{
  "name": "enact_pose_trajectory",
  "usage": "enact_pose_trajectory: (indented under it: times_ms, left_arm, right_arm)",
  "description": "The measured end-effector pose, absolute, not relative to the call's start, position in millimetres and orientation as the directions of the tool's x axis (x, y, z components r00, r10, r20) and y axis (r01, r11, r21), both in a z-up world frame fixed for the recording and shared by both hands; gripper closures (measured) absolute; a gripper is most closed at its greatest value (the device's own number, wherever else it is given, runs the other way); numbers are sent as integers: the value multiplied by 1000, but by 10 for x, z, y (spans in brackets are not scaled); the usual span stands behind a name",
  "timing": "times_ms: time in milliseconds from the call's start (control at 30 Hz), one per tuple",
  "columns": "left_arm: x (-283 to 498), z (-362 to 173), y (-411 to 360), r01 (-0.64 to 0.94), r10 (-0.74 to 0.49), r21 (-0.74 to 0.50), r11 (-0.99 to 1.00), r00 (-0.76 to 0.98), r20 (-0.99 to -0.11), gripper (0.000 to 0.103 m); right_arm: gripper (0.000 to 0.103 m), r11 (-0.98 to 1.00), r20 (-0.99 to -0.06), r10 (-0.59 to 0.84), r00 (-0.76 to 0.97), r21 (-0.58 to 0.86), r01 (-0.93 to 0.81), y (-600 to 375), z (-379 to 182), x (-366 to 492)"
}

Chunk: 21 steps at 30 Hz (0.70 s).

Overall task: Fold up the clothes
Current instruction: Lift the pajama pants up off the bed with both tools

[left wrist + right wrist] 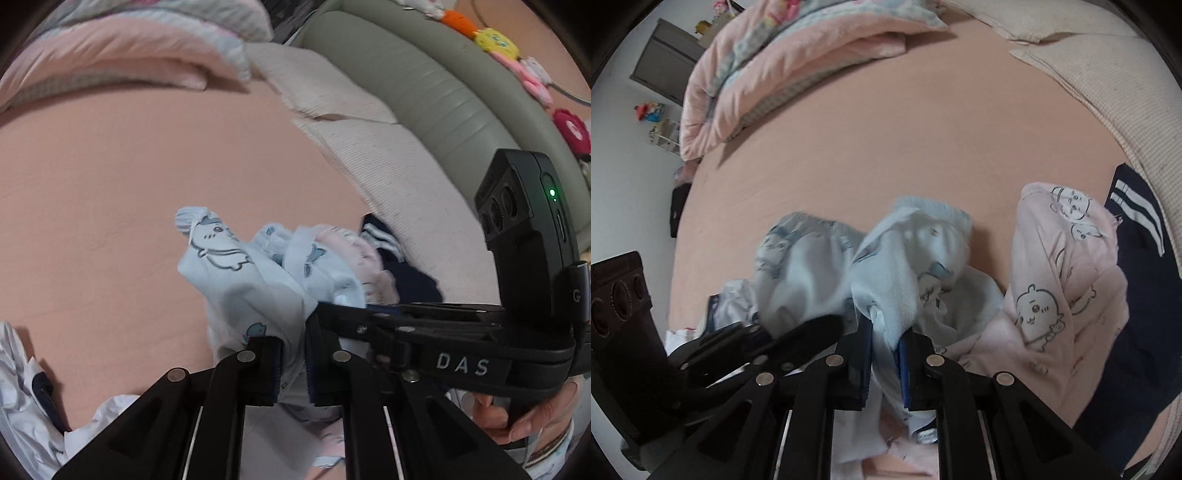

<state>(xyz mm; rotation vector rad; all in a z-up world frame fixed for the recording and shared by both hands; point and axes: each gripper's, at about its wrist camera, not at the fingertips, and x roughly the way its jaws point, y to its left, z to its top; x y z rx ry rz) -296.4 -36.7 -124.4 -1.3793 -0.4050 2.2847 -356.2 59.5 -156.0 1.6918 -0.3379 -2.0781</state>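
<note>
A light blue garment [236, 273] printed with cartoon figures hangs bunched over the pink bed sheet [110, 184]. My left gripper [293, 363] is shut on its lower part. In the right wrist view the same blue garment [908, 266] rises from my right gripper [886, 363], which is shut on another fold of it. The right gripper's body [443, 343] crosses the left wrist view just right of my left fingers, held by a hand [524, 417]. The left gripper's body [713, 354] shows at the lower left of the right wrist view.
A pink cartoon-print garment [1067, 288] and a navy garment with white stripes [1145, 266] lie to the right. White clothing [26, 391] lies at the left. A folded pink quilt [783, 66] and cream pillows [369, 155] line the bed's far side, before a green headboard [424, 81].
</note>
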Motion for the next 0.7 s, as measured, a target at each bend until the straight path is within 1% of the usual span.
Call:
enact_pose_trajectory:
  times_ms: [133,200,300,433,700]
  left_arm:
    - [-2941,-969,-335,-222,563,-522,-824,-425,-708,96]
    - [-2930,-826,-306,-229,585,-544,-807,-436,-684,96]
    - [-2913,-585,-191,-258,594,-540,-801,-458,-662,96]
    - [-2849,-254,-74,-298,606,-532,-792,-481,-633,96]
    - [-2690,419,175,-387,639,-510,-768,-518,-569,96]
  right_arm:
    - [93,-859,-841,-509,-184,482,173,715,-1316,-3369]
    - [93,-852,-827,-523,-205,496,170,967,-1160,-3273]
    - [93,-847,-809,-532,-252,503,173,1173,-865,-3158]
    - [93,-844,-786,-537,-308,505,181,1120,-517,-3163]
    - [93,-842,-734,-536,-418,499,204,1484,158,-2973]
